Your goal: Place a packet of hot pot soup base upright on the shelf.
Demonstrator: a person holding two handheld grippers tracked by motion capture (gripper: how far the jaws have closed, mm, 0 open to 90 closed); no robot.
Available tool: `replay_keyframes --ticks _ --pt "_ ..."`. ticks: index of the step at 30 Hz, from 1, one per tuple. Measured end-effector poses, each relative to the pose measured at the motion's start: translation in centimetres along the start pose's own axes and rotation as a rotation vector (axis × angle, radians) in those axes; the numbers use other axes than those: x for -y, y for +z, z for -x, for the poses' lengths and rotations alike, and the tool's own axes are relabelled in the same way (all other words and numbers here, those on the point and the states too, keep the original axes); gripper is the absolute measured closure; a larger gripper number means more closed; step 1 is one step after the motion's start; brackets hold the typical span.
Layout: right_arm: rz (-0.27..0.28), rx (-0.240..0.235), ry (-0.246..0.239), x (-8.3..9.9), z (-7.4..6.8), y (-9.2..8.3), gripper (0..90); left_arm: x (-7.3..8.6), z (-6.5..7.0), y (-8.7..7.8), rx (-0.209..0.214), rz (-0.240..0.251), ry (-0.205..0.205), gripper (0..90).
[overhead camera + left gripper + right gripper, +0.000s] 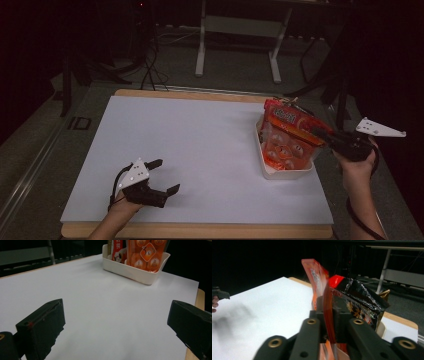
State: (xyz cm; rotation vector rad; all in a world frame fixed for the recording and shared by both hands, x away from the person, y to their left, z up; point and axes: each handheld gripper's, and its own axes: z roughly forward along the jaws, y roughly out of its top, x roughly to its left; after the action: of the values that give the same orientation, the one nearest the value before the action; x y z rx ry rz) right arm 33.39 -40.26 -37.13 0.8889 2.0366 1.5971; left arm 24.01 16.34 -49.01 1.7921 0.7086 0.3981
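Right gripper (329,315) pinches the orange snack bag (287,135) by its flat top edge, over the white bin (136,272). Left gripper (167,176) rests wide open, empty. Bag looks light, crinkly, slippery; the sealed edge seems the best hold.

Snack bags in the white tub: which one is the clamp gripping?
The see-through orange bag printed with round orange pieces; the right gripper pinches its edge. The black-and-red foil bag behind it in the white plastic tub stands untouched.

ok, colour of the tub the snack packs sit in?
Off-white, plain. The tub shows best in the left gripper view.
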Motion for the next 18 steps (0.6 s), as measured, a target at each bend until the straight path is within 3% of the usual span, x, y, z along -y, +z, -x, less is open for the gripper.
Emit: replay_keyframes --ticks 5,10,18 --pt "0.039 0.003 -0.004 -0.9 -0.5 -0.2 62.0 0.0 0.1 0.0 0.003 -0.001 0.003 2.0" --pt "0.048 0.030 -0.021 -2.1 -1.2 -0.2 53.9 0.1 0.1 0.0 0.004 0.001 0.000 2.1" --pt "0.093 0.014 -0.014 -3.8 -3.2 -0.1 33.2 0.1 0.2 -0.1 0.006 0.000 0.001 2.0"
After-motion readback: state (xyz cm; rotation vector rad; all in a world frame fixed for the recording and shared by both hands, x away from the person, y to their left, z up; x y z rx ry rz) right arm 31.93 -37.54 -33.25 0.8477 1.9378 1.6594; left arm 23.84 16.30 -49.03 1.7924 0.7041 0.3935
